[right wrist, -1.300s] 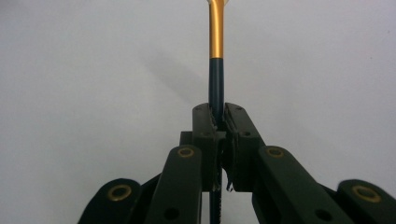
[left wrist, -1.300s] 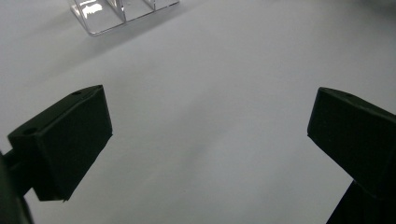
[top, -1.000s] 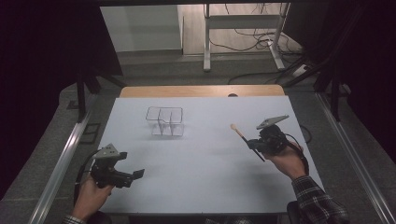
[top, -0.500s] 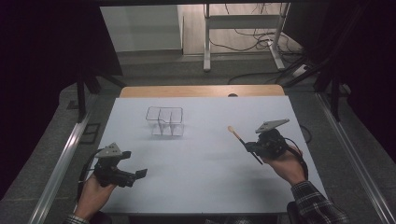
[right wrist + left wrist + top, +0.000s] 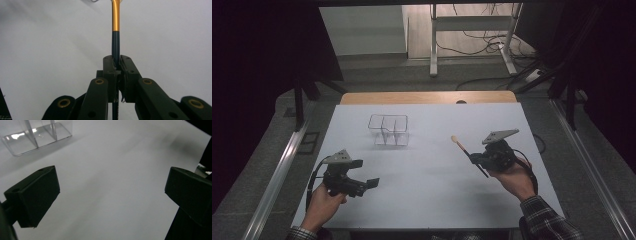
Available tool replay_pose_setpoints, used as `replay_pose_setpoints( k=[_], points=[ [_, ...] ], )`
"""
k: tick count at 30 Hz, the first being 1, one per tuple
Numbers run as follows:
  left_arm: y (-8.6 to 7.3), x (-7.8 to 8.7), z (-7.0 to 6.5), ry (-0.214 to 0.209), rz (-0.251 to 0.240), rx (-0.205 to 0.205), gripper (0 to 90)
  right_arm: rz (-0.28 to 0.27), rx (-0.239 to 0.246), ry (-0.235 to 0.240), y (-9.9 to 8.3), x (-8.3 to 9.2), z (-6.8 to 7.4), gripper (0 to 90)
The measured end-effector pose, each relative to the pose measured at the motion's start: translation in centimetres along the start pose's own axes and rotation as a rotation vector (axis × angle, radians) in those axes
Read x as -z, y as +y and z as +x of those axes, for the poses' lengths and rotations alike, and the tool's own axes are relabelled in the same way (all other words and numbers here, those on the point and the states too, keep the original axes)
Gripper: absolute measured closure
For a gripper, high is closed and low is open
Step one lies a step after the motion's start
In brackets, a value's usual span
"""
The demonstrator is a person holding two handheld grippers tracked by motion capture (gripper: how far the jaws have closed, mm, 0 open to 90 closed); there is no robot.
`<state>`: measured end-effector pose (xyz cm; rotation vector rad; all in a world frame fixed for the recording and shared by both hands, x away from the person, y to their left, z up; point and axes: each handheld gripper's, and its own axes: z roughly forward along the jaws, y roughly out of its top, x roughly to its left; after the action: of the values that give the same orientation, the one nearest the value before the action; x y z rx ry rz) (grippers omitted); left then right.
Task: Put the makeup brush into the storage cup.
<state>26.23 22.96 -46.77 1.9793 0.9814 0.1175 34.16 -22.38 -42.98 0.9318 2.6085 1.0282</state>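
Fingers (image 5: 125, 65) of the right gripper (image 5: 473, 157) clamp a slim black-and-gold spoon (image 5: 463, 149), likely bound for the clear divided plastic box (image 5: 388, 130) far left on the bench (image 5: 432, 195); left gripper (image 5: 371, 184) gapes empty.

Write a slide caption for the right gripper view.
Right gripper shut on a black-and-gold utensil handle above the white table.

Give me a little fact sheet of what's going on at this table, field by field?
Surface: white table
Container: clear divided box, standing apart from both tools
Right hand-held gripper: shut on a brush
Brush: dark handle, gold band, tip pointing toward the box
Left hand-held gripper: open, nothing between the jaws
Done so far: brush not yet in the box
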Motion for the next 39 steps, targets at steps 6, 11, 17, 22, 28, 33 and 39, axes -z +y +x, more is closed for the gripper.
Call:
replay_pose_setpoints(
  k=[6,11,17,22,28,33,39],
  points=[
    [0.8,-0.9,0.1,-0.007,-0.001,-0.004,0.1,-0.010,0.000,0.010,0.2,-0.2,0.3,83.5],
    [1.4,-1.6,0.1,-0.014,-0.003,0.007,0.2,-0.021,-0.006,0.020,0.4,-0.4,0.6,83.5],
    [2.2,-2.4,0.0,-0.039,-0.012,0.021,0.4,-0.034,-0.010,0.032,0.7,-0.7,1.0,83.5],
    [2.8,-3.2,-0.2,-0.046,0.000,0.024,0.1,-0.045,-0.016,0.036,0.9,-0.9,1.3,83.5],
    [3.5,-4.0,-0.3,-0.062,0.000,0.043,0.0,-0.060,-0.023,0.043,1.1,-1.0,1.7,83.5],
    [3.9,-4.6,-0.4,-0.082,-0.003,0.057,0.0,-0.071,-0.027,0.051,1.3,-1.3,2.1,83.5],
    [4.4,-5.3,-0.5,-0.110,-0.003,0.057,0.0,-0.079,-0.020,0.060,1.5,-1.7,2.8,83.5]
  ],
)
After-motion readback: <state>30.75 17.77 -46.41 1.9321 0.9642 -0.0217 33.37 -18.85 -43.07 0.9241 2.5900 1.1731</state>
